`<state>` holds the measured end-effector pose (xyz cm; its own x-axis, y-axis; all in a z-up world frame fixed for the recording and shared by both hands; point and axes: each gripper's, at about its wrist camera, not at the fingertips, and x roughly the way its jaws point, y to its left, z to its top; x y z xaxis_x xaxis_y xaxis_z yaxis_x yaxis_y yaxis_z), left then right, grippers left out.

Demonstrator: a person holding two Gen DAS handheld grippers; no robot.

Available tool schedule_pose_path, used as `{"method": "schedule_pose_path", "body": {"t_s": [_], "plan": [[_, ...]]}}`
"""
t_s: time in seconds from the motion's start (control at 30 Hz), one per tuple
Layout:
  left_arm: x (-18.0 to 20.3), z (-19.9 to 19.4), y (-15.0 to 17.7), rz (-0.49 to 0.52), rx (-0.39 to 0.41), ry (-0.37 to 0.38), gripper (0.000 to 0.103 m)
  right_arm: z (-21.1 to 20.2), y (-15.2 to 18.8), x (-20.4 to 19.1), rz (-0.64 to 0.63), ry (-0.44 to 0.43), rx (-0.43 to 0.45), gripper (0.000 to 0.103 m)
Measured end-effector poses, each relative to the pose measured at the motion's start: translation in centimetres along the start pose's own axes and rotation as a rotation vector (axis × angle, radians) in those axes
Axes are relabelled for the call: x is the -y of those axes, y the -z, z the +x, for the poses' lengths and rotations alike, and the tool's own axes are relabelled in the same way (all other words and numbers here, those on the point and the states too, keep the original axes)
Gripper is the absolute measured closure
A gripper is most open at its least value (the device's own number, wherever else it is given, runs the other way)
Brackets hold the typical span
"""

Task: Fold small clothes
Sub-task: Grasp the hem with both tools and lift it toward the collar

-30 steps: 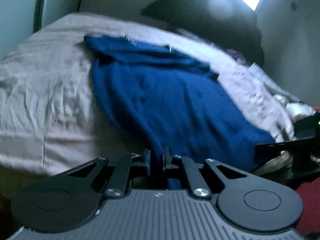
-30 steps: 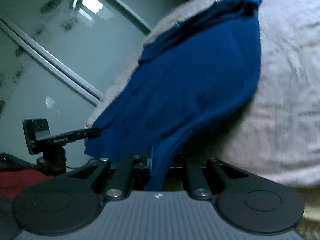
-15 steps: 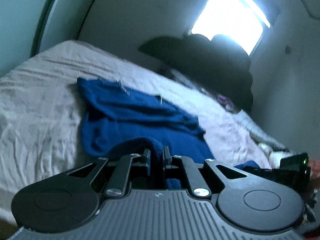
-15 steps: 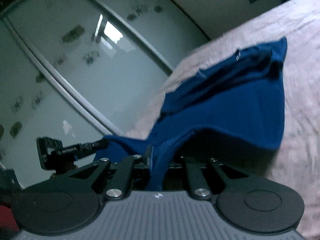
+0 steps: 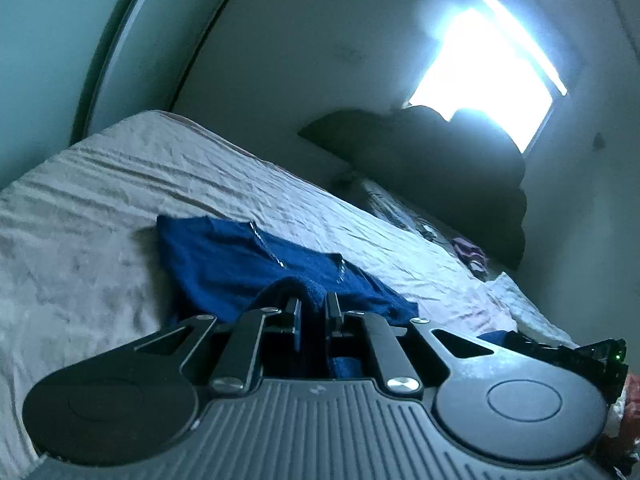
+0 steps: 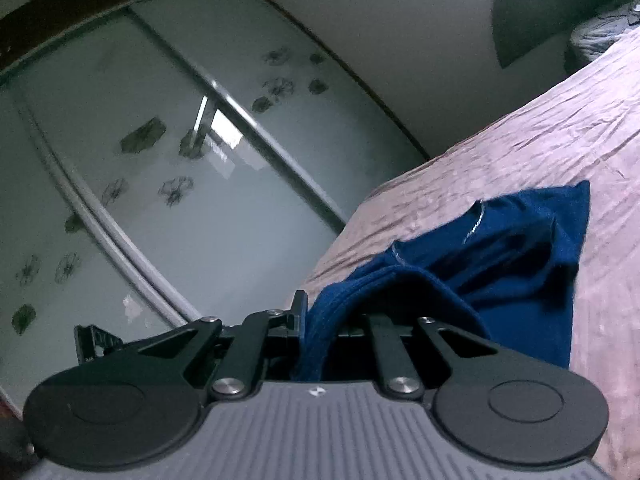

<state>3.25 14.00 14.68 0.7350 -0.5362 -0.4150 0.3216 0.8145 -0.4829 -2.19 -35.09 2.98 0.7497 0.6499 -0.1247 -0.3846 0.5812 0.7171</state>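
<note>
1. Cloth fills both of my tools: the left tool (image 5: 311, 312) is clamped on a fold of the blue shirt (image 5: 240, 264), raised above the bed (image 5: 100, 200) and tilted up toward the window (image 5: 488, 68).
2. My right tool (image 6: 316, 316) is pinched shut on another edge of the blue shirt (image 6: 500, 264), which drapes over its right finger; it points toward the frosted sliding doors (image 6: 160, 152).
3. The shirt's far part lies on the wrinkled bedsheet, its near part lifted and arched back between my two tools.
4. A dark pile of bedding (image 5: 432, 168) sits at the bed's far end under the window.
5. The other tool's black body (image 5: 580, 356) shows at my left view's right edge.
</note>
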Motion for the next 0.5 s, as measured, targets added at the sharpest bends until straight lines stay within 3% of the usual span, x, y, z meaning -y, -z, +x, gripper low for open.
{"method": "schedule_pose_path", "body": {"t_s": [0.23, 0.5], "plan": [[-0.9, 5.9, -3.8, 0.000, -0.029, -0.022, 0.093, 4.0, -3.7, 3.8, 0.058, 0.026, 0.031, 0.092], [-3.0, 14.7, -7.2, -0.003, -0.068, -0.100, 0.093, 9.6, -7.5, 9.6, 0.122, 0.094, 0.036, 0.092]]}}
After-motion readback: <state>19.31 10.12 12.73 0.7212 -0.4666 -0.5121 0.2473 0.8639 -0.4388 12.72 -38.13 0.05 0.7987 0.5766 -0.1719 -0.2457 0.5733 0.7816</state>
